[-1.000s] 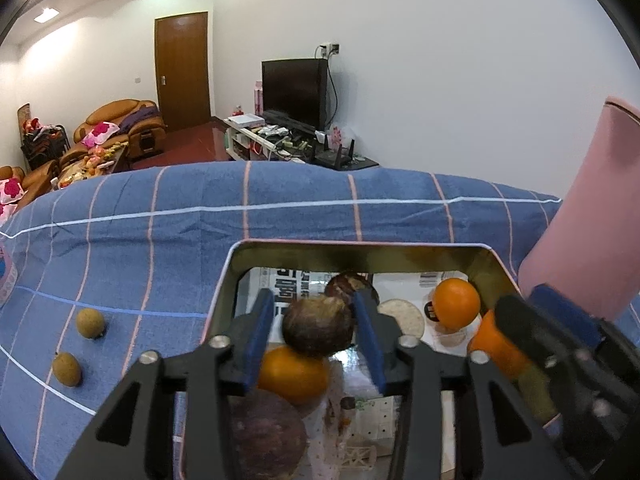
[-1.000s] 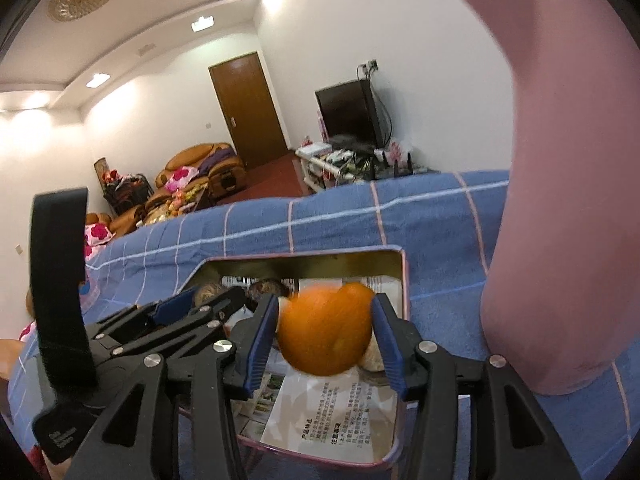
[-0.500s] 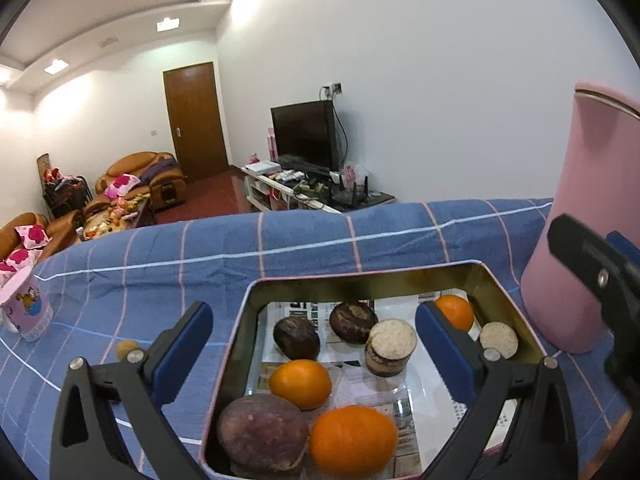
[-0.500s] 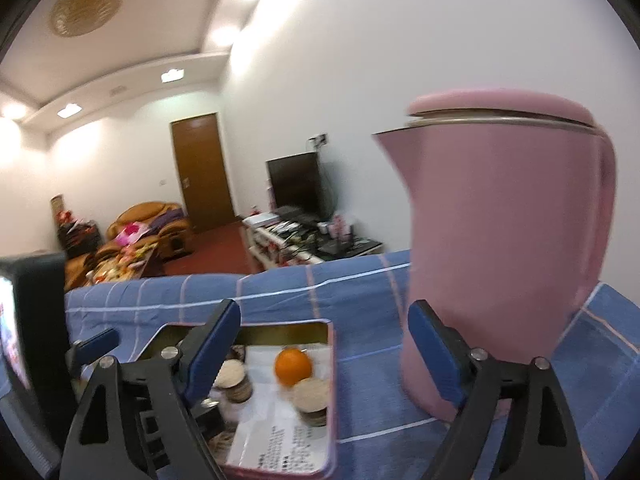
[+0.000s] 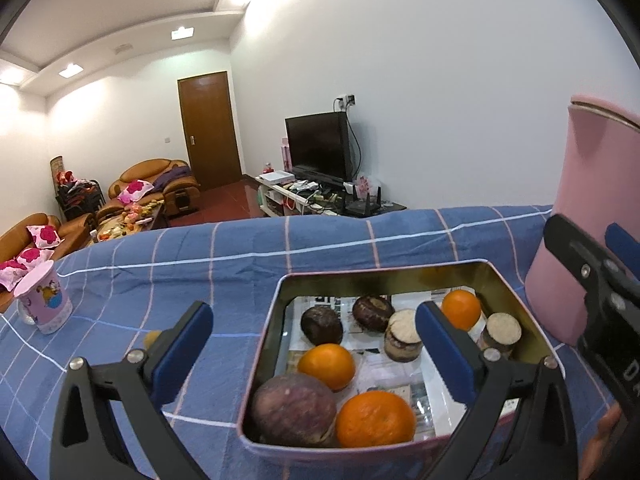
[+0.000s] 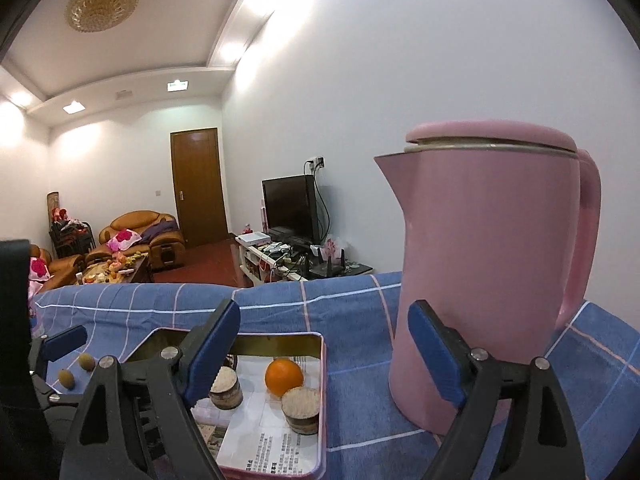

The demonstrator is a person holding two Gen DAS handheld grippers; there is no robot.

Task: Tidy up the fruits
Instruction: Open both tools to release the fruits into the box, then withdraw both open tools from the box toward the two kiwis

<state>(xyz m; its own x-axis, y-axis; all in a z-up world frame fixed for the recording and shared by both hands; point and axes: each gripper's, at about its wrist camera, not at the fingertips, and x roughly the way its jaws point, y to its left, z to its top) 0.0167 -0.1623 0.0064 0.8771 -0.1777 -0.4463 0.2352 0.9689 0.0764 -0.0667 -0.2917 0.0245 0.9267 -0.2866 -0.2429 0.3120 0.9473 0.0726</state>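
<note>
Left wrist view: the left gripper stands spread wide with nothing between its blue pads, its jaws having just been opening, poised at the near rim of the metal tin on the blue checked cloth. Inside the paper-lined tin lie three oranges: one at the near wall, one behind it toward the tin's middle, and one at the far right corner. A large purplish-brown fruit sits touching the near orange, with two smaller dark fruits further back. Two small round jars with pale tops stand on the tin's right side. The oranges look firm and round, apt to roll; each is probably best taken across its widest part. The dark fruits look softer-skinned and may bruise under a hard pinch. Left of the tin a pink printed cup stands well apart; a small yellowish fruit peeks out beside the left finger.

Right wrist view: the right gripper is likewise spread and empty, its jaws having just been opening, above the tin's right edge. One orange and two jars show inside. A tall pink kettle stands just right of the tin. Two small olive-coloured fruits lie loose on the cloth left of the tin, seemingly yet to be gathered.
</note>
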